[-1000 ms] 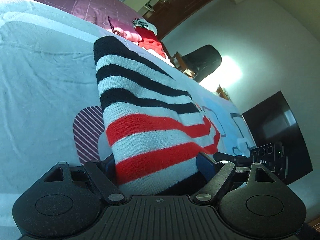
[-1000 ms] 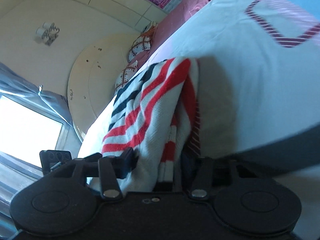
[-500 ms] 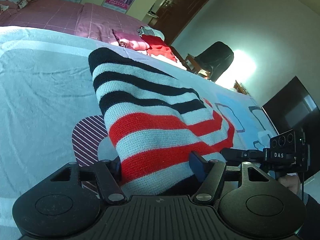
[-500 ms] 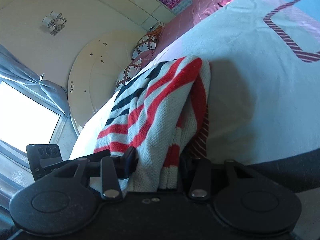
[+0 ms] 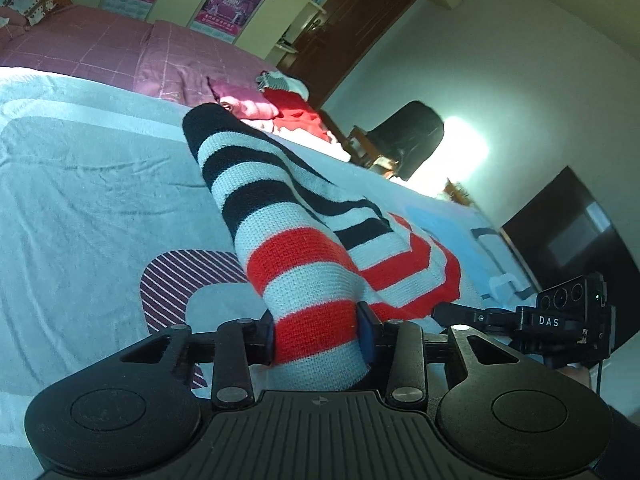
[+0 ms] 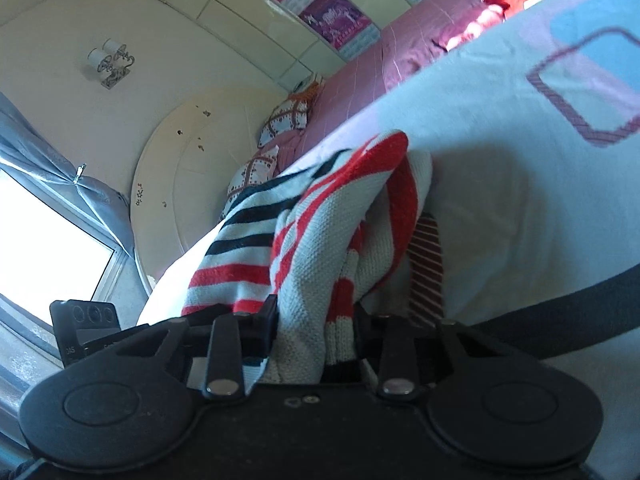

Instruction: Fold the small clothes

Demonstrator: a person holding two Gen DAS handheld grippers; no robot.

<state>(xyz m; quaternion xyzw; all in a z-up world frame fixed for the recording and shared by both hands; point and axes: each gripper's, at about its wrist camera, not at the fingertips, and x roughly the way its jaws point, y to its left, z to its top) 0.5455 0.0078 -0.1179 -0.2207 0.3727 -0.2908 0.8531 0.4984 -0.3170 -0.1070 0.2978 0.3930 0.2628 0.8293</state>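
Stretching from the lower centre of the left wrist view up toward the upper left, the striped knit garment lies on the pale blue bedspread, its black-and-white end farthest away and its red-and-white end bunched at the bottom of the frame. That near end sits between the jaws of the left gripper, which have just been closing and now press the knit from both sides, so the cloth is pinched there. At the lower right of the same view the right gripper reaches in from the side, beside the garment's red-striped corner. In the right wrist view the garment rises out of the bottom centre and drapes toward the middle of the frame; the right gripper has also just been narrowing, and folds of knit fill the gap between its jaws, apparently clamped. Both hands thus hold the same near edge, with the long axis running away from them, which suits carrying that edge forward over the far end. Compared with a second ago, both grippers are visibly narrower and the cloth is more gathered. Pink and red clothes lie beyond.
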